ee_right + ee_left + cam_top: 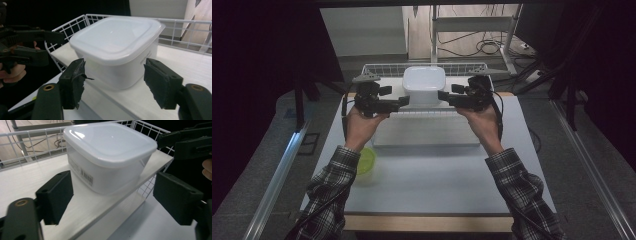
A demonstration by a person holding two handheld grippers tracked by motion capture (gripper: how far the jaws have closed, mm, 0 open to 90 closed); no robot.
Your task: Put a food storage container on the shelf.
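Lidded white container (423, 84) on the wire-rimmed shelf (447, 70); its base is hidden.
Left tool (403, 101) and right tool (442, 95) flank it, jaws spread, gripping nothing.

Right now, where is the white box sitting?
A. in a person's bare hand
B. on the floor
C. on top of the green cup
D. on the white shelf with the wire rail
D: the box stands with its lid on, on the shelf, with the wire rail behind it.
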